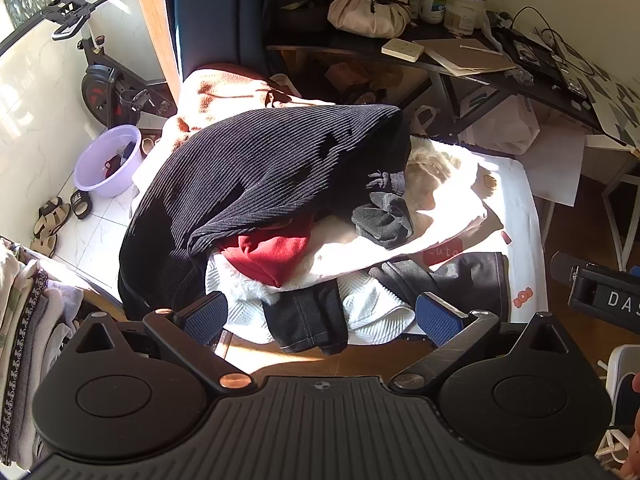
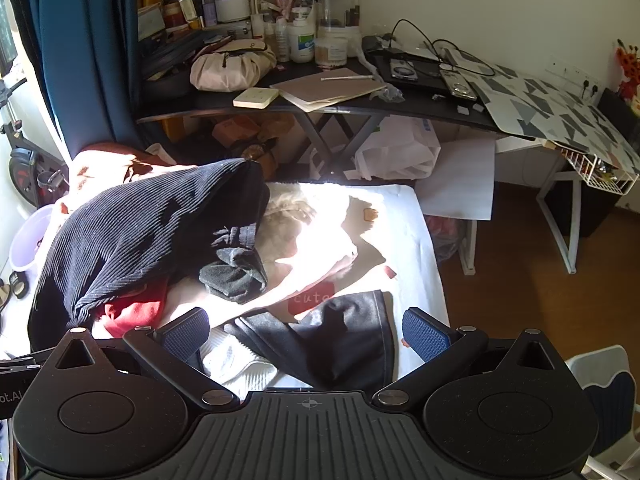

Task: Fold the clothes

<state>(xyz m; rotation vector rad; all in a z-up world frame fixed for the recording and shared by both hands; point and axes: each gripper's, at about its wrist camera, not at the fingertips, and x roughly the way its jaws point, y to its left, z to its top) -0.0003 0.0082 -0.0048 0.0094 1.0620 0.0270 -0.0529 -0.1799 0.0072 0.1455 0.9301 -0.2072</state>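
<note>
Heaped in hard sunlight on a white-covered surface: unfolded clothes, topped by a black ribbed garment (image 1: pixel 256 172) draped over the pile, long axis running from near left to far right, its far end raised toward the cluttered desk (image 1: pixel 472 68). Tucked under its near edge, a red garment (image 1: pixel 272 254); just right of that, a crumpled dark grey piece (image 1: pixel 384 220) lying on pale, sunlit fabric. At the near edge of the pile, a dark denim piece (image 1: pixel 308 320) hanging over the side across white waffle-textured cloth (image 1: pixel 372 308). Flat and spread at the near right, another dark garment (image 2: pixel 340 340), wide end pointing away from the camera.

Left hand-held gripper (image 1: pixel 320 314) level and aimed forward at the near edge of the heap, fingers spread wide, blue pads (image 1: pixel 206 316) on either side of the hanging denim, clasping nothing. Right hand-held gripper (image 2: pixel 306 330) likewise held level just above the flat dark garment, fingers (image 2: pixel 426 338) wide apart and empty.

Off to the left, a lilac basin (image 1: pixel 108 166) and sandals (image 1: pixel 52 220) on the tiled floor, beside an exercise bike (image 1: pixel 100 80). Folded textiles (image 1: pixel 24 340) stacked at the far left edge.
</note>
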